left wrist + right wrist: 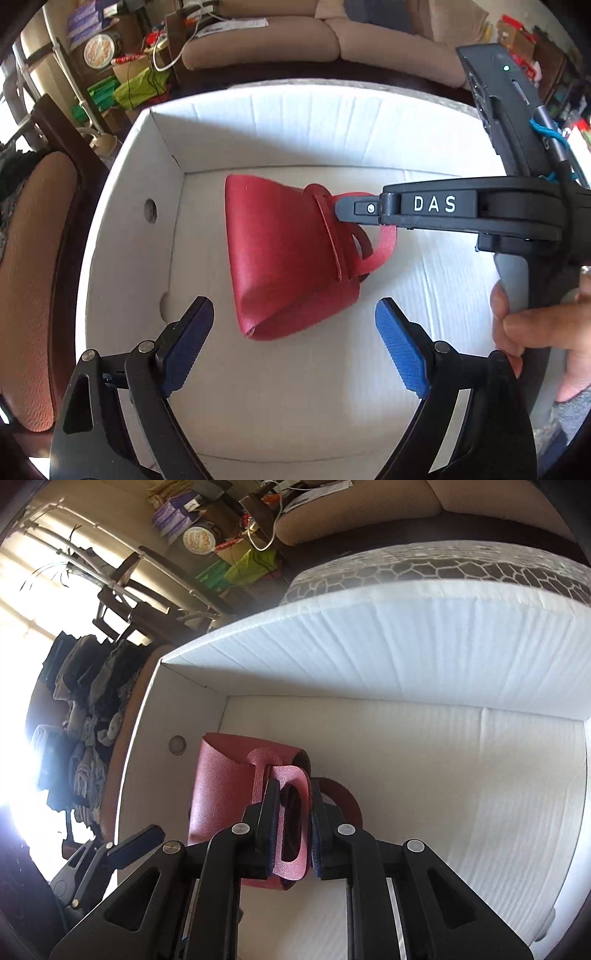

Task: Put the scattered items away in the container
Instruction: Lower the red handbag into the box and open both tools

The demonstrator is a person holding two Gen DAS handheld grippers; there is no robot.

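Clamped on the flat looped handle of a red bag (229, 797), the right claw (291, 834) is seen from its own camera with both pads pressed against the handle's two faces, while the bag body lies ahead and to the left of the pads, inside the white cardboard box (369, 657). From the left wrist view the same bag (284, 258) is shown resting on the box floor, near the wall that carries a round hole, its wide folded base turned toward the left claw (295, 343) and its handle end pointing away toward the right claw (343, 210), so that the long axis runs roughly from base to handle across the box (125, 206). The left claw is held wide open, its blue pads apart and touching nothing, just short of the bag's base. The right claw is judged to be the nearer and the only one in contact; release of the handle is judged to be what the coming move turns on, since the bag is already within the walls. "DAS" can be read in white letters on the right tool's body; no other writing on the task's things is legible.
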